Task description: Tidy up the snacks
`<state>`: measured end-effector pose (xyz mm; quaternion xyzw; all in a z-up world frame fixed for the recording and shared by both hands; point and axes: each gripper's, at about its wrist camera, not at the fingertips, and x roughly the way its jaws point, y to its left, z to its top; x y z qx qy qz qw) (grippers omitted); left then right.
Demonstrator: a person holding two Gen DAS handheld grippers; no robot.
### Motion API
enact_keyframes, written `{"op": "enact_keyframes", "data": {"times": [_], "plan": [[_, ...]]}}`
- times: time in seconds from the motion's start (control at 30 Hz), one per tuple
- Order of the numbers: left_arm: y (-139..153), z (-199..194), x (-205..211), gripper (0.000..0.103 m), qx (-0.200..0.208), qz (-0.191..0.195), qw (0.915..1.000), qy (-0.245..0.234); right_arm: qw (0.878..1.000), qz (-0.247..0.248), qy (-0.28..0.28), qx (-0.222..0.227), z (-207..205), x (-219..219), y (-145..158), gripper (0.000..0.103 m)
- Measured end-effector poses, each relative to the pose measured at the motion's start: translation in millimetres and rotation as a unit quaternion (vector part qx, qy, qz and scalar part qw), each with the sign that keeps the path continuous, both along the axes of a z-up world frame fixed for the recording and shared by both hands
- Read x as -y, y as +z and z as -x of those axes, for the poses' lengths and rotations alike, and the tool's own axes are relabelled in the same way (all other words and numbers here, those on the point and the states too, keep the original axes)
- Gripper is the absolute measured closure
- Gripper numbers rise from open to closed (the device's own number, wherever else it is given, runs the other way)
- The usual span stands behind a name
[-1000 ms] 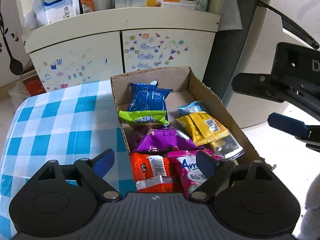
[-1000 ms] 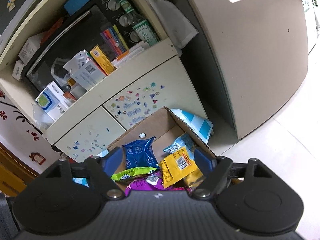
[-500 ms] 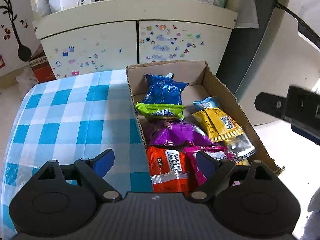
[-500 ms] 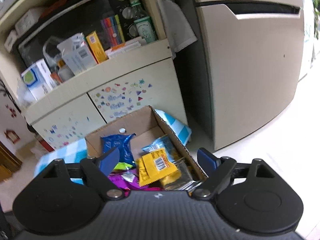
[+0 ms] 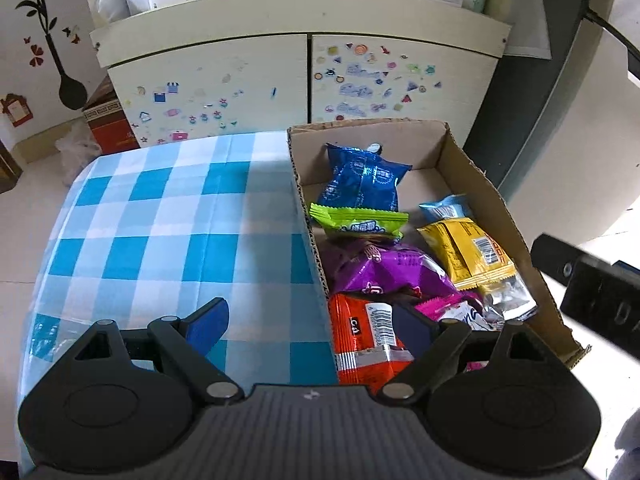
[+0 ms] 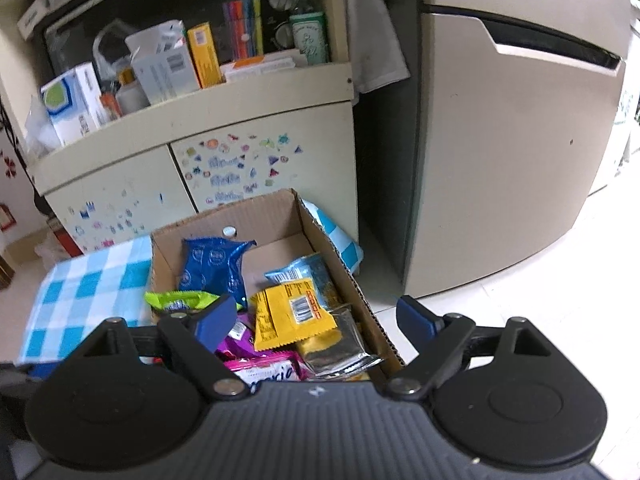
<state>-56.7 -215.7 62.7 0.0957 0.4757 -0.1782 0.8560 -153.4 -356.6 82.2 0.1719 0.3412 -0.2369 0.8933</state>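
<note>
The checked worktop (image 5: 168, 216) left of the cardboard box (image 5: 472, 172) lies bare — free passage there. Inside the box, packets crowd the near end; only the far right corner floor shows. A stickered cabinet (image 5: 224, 80) closes off the far side.

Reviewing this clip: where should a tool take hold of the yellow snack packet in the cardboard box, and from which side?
Probably the yellow packet by its crimped near edge, from above: it lies flat on top of the pile, and the box wall crowds its right side.
</note>
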Motion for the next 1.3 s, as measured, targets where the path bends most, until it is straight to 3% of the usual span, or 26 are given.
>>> {"op": "enact_keyframes", "data": {"times": [0.43,1.3], "plan": [[6.1,-5.2,0.5,0.011,0.008,-0.005,0.9999,0.007,0.999,0.027,0.011,-0.029,-6.3,-5.8,-4.2,0.014],[5.1,-6.2,4.1,0.011,0.006,-0.029,0.9996,0.000,0.999,0.033,0.016,-0.040,-9.7,-7.5,-5.9,0.014]]}}
